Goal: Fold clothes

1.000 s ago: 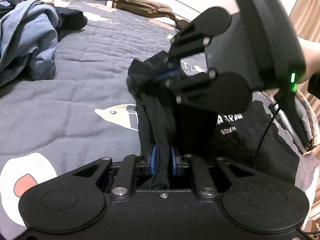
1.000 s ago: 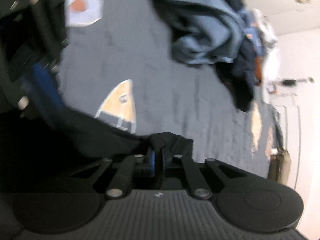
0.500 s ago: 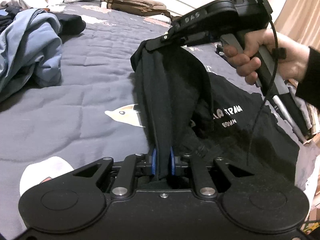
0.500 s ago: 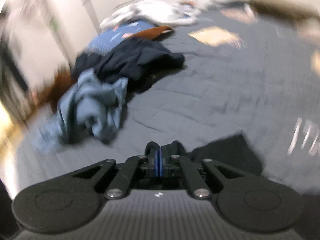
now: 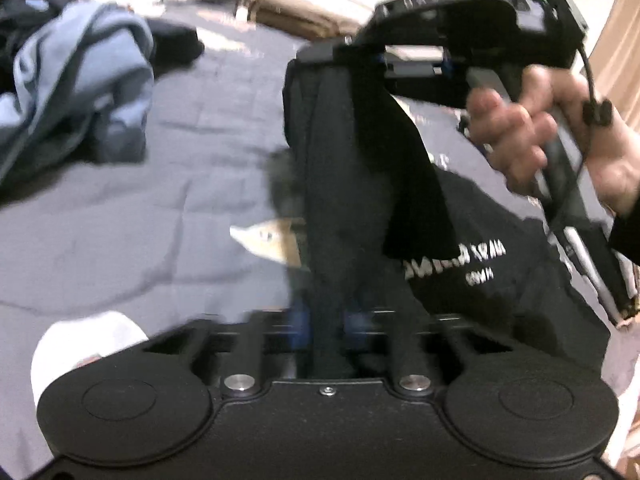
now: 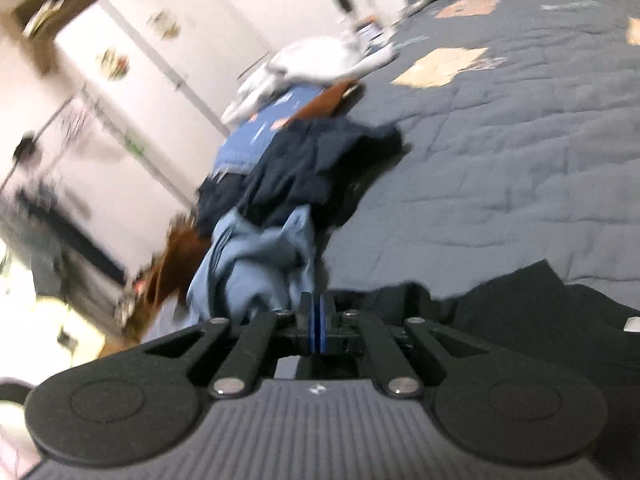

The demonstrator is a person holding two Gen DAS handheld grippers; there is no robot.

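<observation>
A black T-shirt [image 5: 460, 232] with white lettering lies on a grey quilted bed. My left gripper [image 5: 326, 326] is shut on a bunched edge of the shirt. My right gripper, seen side-on in the left wrist view [image 5: 320, 54], is shut on another part of the same edge and holds it up, so a band of black cloth hangs stretched between the two. In the right wrist view the right gripper [image 6: 319, 330] has its blue pads pressed together, with black shirt cloth [image 6: 540, 300] spilling to the right of them.
A heap of unfolded clothes, a light blue garment [image 5: 76, 88] [image 6: 256, 268] and dark navy ones [image 6: 316, 164], lies on the grey quilt [image 5: 140, 208]. Folded tan clothes [image 5: 296, 12] sit at the bed's far edge. A white wall and wardrobe stand beyond the bed.
My right gripper has lifted the shirt edge up and away from my left gripper and turned over, stretching the cloth between them. Both views are now motion-blurred.
</observation>
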